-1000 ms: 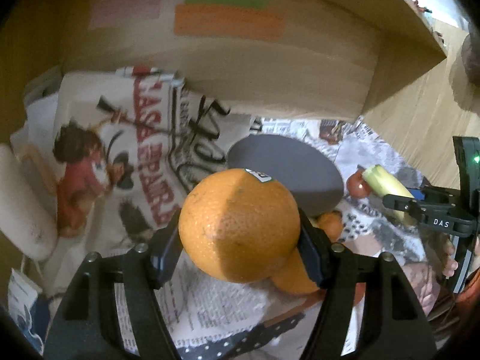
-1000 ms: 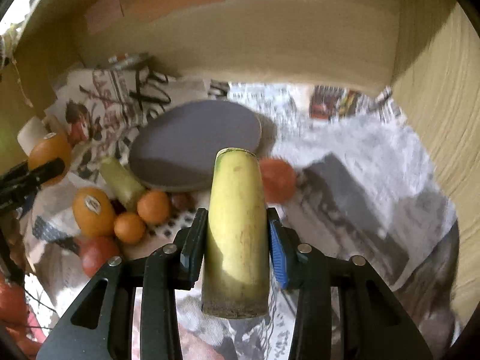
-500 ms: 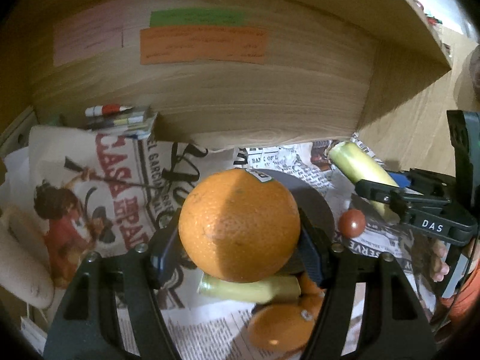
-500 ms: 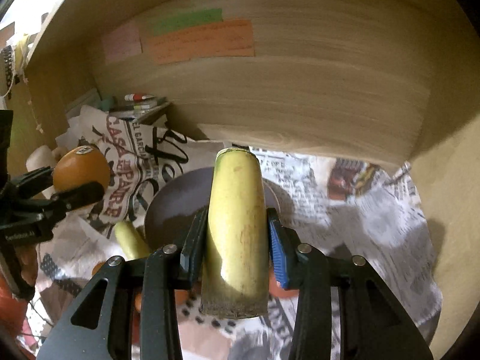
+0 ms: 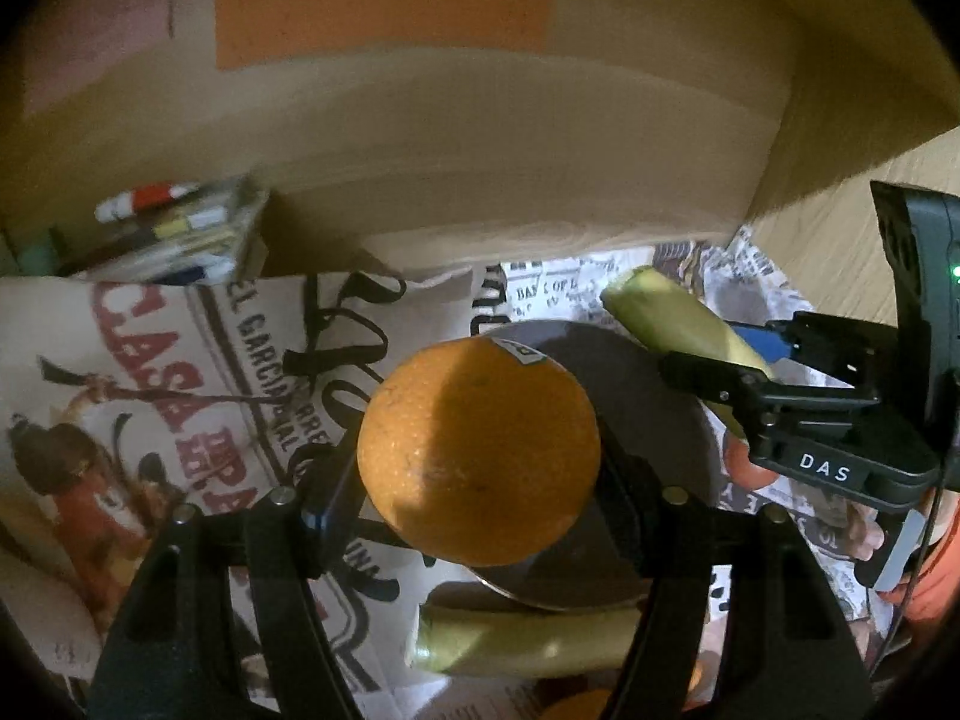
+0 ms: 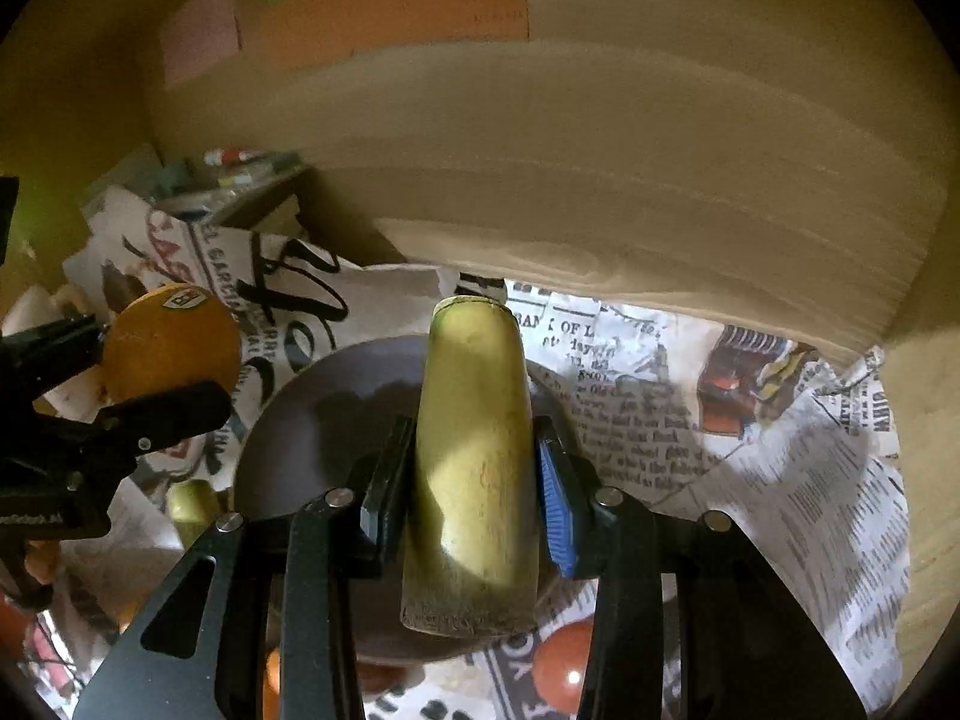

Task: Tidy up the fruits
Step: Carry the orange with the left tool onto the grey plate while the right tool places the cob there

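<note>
While left view hides it | right view: red tomato (image 6: 564, 669) near plate (image 6: 312, 420)

Both my views are dim and warm-toned, with black vignette corners from the fisheye lens. The wooden wall (image 5: 480, 138) ahead of my left tool (image 5: 480, 474) bows strongly and smears with motion blur, and the coloured paper notes (image 5: 384, 6) on it are unreadable. Light falls from the upper left: the orange (image 5: 478, 450) between my fingers is bright on its left and shadowed across its upper right. In the right view, the banana piece (image 6: 474, 468) in my right tool (image 6: 474, 504) carries a dark band of shadow and a lit patch lower down. The newspaper (image 6: 780, 480) to its right blurs toward the rim.
</note>
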Tool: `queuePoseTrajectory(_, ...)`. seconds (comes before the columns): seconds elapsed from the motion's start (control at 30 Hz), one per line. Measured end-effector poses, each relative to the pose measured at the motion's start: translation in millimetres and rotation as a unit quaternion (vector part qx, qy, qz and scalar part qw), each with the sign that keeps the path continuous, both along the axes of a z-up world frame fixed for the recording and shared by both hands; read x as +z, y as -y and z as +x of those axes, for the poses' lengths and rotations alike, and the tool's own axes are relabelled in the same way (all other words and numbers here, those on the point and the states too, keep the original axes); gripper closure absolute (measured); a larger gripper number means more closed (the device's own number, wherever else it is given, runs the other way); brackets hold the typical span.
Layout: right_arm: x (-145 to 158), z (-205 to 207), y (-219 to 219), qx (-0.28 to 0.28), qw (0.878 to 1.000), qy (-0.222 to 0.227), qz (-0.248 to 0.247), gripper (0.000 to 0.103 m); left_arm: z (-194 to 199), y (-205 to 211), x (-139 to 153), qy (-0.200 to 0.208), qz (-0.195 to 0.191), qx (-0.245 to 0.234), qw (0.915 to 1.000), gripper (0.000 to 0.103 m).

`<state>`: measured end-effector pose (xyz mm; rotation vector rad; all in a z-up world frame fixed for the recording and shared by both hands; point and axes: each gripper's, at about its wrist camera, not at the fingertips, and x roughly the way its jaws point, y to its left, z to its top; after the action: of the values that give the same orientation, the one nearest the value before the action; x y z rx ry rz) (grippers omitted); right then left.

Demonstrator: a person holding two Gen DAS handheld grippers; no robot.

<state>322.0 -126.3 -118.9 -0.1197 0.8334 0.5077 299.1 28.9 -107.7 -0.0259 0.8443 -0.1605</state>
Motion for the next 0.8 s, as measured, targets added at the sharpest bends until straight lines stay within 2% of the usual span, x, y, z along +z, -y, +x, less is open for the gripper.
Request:
queuePoseTrajectory(0.27, -22, 17, -13, 0.013, 0.999, -0.026, -0.042, 0.068, 32, 0, -33, -0.064, -0.007, -0.023, 0.9977, 0.034)
queuePoseTrajectory(0.53, -42, 28, -21, 0.02, 0.996, -0.058, -0.072, 0.068, 47, 1, -50, -0.093, -0.005, -0.024, 0.9954, 0.034)
queuePoseTrajectory(0.8, -52, 33, -20, 0.022, 0.994, -0.079, -0.068, 0.067, 47, 0, -53, -0.097, 0.006, -0.023, 0.995, 0.034)
